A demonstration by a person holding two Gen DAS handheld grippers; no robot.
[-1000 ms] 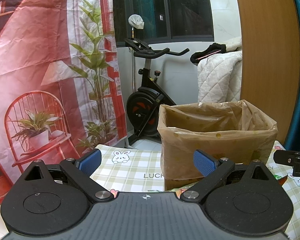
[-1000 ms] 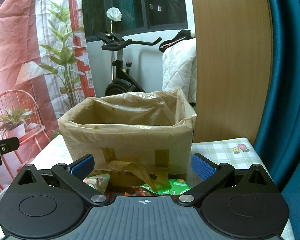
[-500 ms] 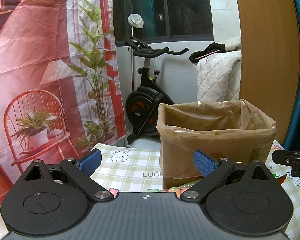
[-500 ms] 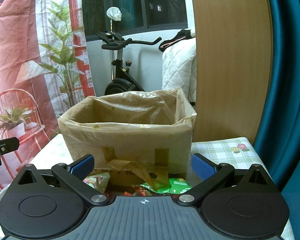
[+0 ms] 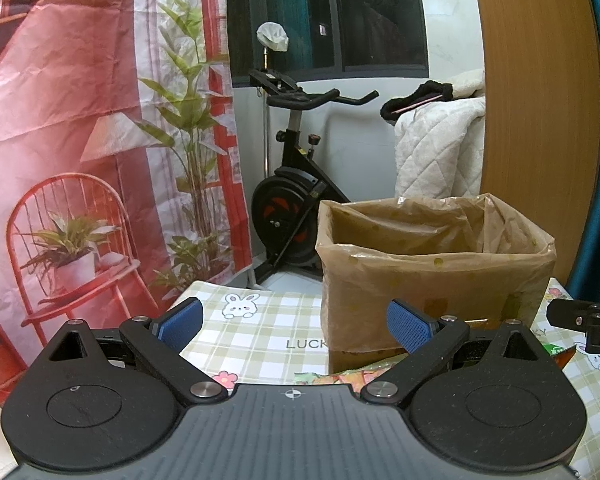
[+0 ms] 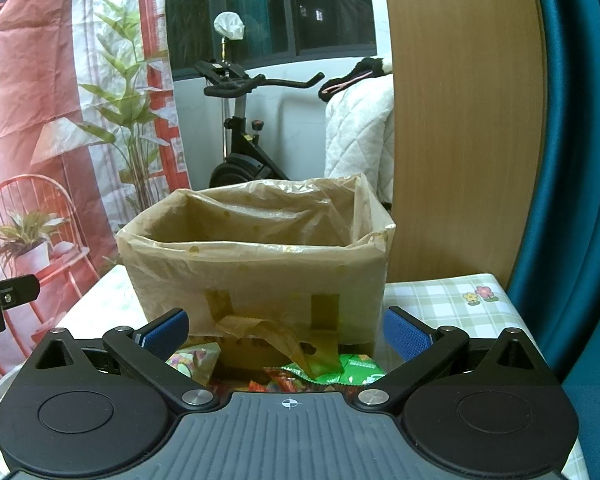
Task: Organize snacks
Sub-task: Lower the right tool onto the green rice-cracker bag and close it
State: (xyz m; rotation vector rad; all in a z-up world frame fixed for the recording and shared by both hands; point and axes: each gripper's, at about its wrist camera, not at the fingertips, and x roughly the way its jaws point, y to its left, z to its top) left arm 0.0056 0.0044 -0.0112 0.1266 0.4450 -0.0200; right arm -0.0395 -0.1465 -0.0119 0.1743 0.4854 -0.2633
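Note:
A cardboard box lined with a tan plastic bag (image 6: 256, 276) stands on the checked tablecloth (image 5: 260, 332); in the left wrist view the box (image 5: 432, 276) sits right of centre. Snack packets lie at its foot: a green one (image 6: 356, 372), a multicoloured one (image 6: 192, 362) and an orange-red one (image 5: 340, 378). My right gripper (image 6: 286, 334) is open just in front of the box, above the packets. My left gripper (image 5: 296, 326) is open too, with nothing between its blue pads. The box's inside is hidden.
A wooden panel (image 6: 460, 120) and a teal curtain (image 6: 572, 160) rise behind the table on the right. An exercise bike (image 5: 296, 200) and a white quilt (image 5: 436, 152) stand beyond. A red printed backdrop (image 5: 80, 140) hangs on the left.
Both views are almost unchanged; the left gripper has drifted very slightly, and both stay open.

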